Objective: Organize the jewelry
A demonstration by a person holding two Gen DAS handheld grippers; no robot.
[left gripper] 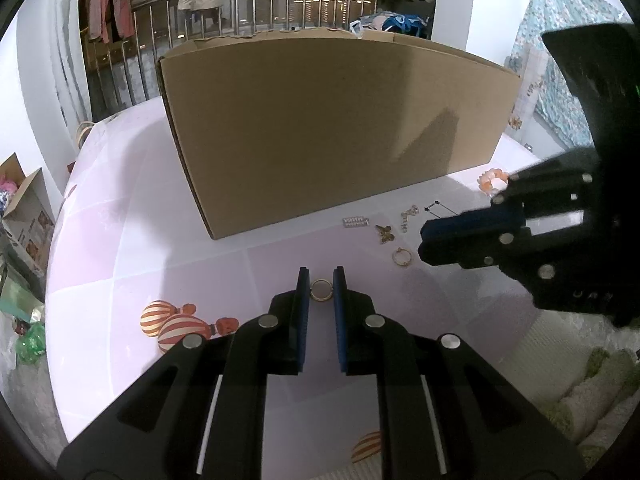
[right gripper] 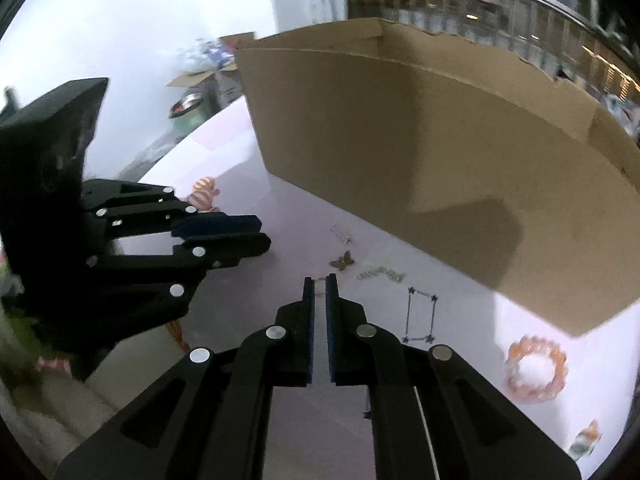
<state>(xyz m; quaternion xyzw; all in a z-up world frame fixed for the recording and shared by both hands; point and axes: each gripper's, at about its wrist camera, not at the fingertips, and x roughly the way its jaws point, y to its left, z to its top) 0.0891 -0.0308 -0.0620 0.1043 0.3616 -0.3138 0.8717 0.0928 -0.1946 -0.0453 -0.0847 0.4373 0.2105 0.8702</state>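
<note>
The left gripper (left gripper: 321, 289) is gripping a gold ring (left gripper: 321, 290); the right gripper (right gripper: 320, 285) is standing slightly parted, empty. Next, probably dropping the ring into the cardboard box (left gripper: 320, 128).

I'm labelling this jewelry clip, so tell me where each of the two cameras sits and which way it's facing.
Left wrist: sits on the left tongs, looks down over the pale pink table toward the brown cardboard box; a small gold ring lies between its tips; the right tongs show at right.
Right wrist: sits on the right tongs, same heading; the left tongs show at left.
Shared: box, gold butterfly charm, orange bead bracelet.
</note>
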